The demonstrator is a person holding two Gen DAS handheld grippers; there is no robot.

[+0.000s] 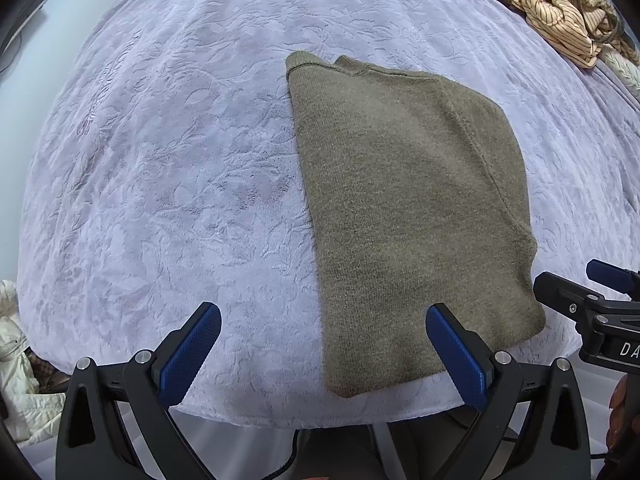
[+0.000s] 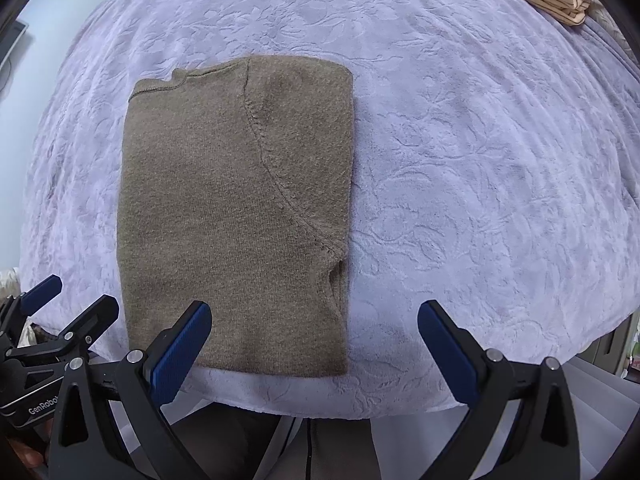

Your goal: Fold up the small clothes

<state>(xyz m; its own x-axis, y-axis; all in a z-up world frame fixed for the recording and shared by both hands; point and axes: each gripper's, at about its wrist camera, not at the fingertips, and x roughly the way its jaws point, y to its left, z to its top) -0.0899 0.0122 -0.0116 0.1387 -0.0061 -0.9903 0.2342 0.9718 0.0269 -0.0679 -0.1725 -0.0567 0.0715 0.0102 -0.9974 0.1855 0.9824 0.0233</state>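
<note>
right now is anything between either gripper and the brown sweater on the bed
Nothing visible. The brown sweater lies flat on the lilac bedspread directly ahead of the open left gripper and right gripper. The striped clothes pile sits far off.

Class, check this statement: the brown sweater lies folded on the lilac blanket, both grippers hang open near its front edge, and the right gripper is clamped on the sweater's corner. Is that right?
Not quite. The right gripper grips nothing; the right wrist view shows its jaws open and empty. The rest holds: the sweater lies folded on the blanket, and the left gripper is open.
</note>
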